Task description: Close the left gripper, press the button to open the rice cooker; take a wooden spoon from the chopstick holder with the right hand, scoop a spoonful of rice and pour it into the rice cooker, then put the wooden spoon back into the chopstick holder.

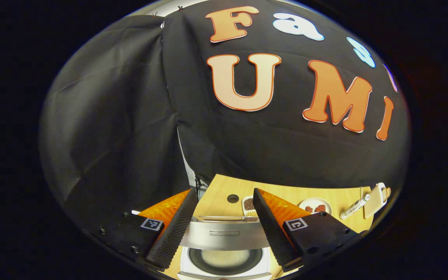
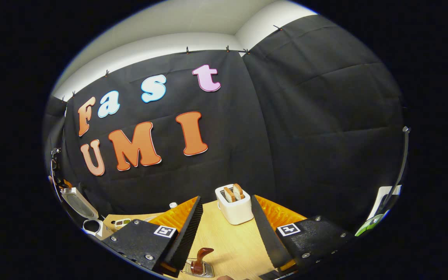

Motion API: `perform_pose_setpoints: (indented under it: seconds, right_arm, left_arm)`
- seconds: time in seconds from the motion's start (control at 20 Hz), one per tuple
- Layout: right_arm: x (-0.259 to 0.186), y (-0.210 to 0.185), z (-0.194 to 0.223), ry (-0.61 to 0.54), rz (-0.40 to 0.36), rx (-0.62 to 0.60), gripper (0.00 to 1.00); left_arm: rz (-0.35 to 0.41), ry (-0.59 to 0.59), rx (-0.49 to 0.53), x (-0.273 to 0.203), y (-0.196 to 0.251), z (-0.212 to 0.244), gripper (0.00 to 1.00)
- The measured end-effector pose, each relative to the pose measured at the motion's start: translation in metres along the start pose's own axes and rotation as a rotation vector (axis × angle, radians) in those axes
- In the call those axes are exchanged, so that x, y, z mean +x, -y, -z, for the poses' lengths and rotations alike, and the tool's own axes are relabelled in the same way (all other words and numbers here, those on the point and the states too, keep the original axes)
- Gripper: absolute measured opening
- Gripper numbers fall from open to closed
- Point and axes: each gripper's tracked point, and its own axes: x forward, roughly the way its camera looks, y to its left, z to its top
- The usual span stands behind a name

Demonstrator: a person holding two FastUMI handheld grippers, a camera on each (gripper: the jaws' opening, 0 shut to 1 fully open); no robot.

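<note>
Lid's already up on the rice cooker [image 1: 224, 261], right under the left gripper [image 1: 224, 229], jaws wide apart, holding nothing. Right gripper [image 2: 226, 235] also gapes empty over the wooden spoon [image 2: 202, 257] in its chopstick holder [image 2: 198, 269]. Next I'd say: drop down, pinch the handle. Toaster [image 2: 235, 208] sits beyond.

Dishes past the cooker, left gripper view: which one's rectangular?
The dish just behind the open rice cooker, holding dark and pale grains. The other plate, farther right, is round.

Left gripper [image 1: 224, 221] is held with fingers spread wide, nothing clamped. Right gripper [image 2: 226, 229] is likewise held wide apart, fingers angled forward, nothing gripped.
</note>
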Motion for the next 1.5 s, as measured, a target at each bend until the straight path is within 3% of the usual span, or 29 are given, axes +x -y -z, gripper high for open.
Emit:
perform_pose_setpoints:
  seconds: [0.25,0.3,0.55,0.65,0.75,0.85,1.15,1.3,1.5]
  right_arm:
    - [0.014,-0.012,0.002,-0.015,-0.049,-0.012,0.8]
    - [0.016,-0.016,0.003,-0.02,-0.063,-0.009,0.8]
    - [0.022,-0.031,0.012,-0.041,-0.118,-0.017,0.8]
    - [0.022,-0.036,0.016,-0.053,-0.137,-0.015,0.8]
    - [0.021,-0.039,0.021,-0.061,-0.148,-0.019,0.8]
    - [0.022,-0.043,0.023,-0.065,-0.156,-0.018,0.8]
    - [0.024,-0.061,0.015,-0.048,-0.198,-0.025,0.8]
    - [0.027,-0.072,0.004,-0.03,-0.22,-0.04,0.8]
    - [0.027,-0.093,-0.023,0.027,-0.234,-0.081,0.8]
  left_arm:
    - [0.089,-0.164,-0.083,-0.02,0.013,0.087,0.98]
    - [0.063,-0.185,-0.075,-0.021,0.007,0.104,0.98]
    - [0.07,-0.314,-0.126,-0.025,0.005,0.174,0.96]
    - [0.076,-0.38,-0.088,-0.028,0.003,0.203,0.97]
    - [0.053,-0.427,0.035,-0.031,0.001,0.229,0.97]
    - [0.041,-0.381,0.122,-0.029,0.001,0.225,0.99]
    - [0.005,-0.303,0.061,-0.039,0.005,0.213,0.96]
    - [-0.02,-0.114,0.122,-0.06,-0.003,0.163,1.0]
    - [-0.003,0.196,0.163,-0.108,0.021,0.084,1.0]
